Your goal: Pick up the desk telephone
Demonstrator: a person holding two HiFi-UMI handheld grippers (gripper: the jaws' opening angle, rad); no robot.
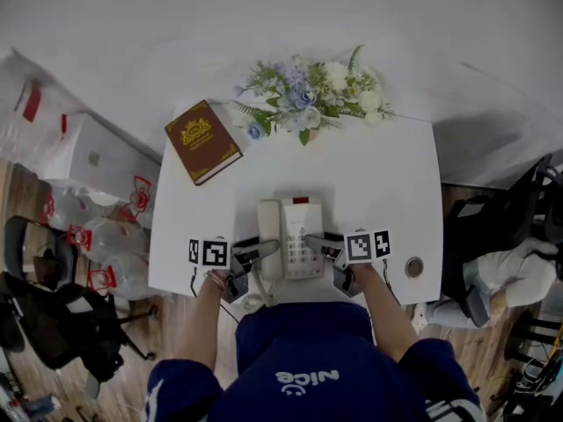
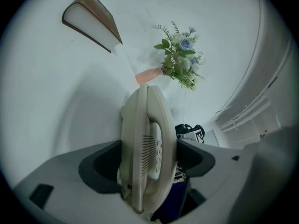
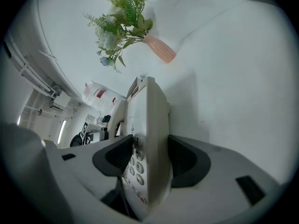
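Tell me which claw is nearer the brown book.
Left. The left claw holds the telephone on its handset side, toward the book; the right claw holds the keypad side, farther away.

Left hand-held gripper (image 1: 264,253) clamped on telephone (image 1: 297,232); right hand-held gripper (image 1: 320,246) likewise; both pointing forward.

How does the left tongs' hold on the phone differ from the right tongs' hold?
The left tongs clamp the handset side; the right tongs clamp the keypad side, one pad on its buttons. The left tongs reach in from the left of the desk telephone, the right tongs from its right. Both are closed on the same phone.
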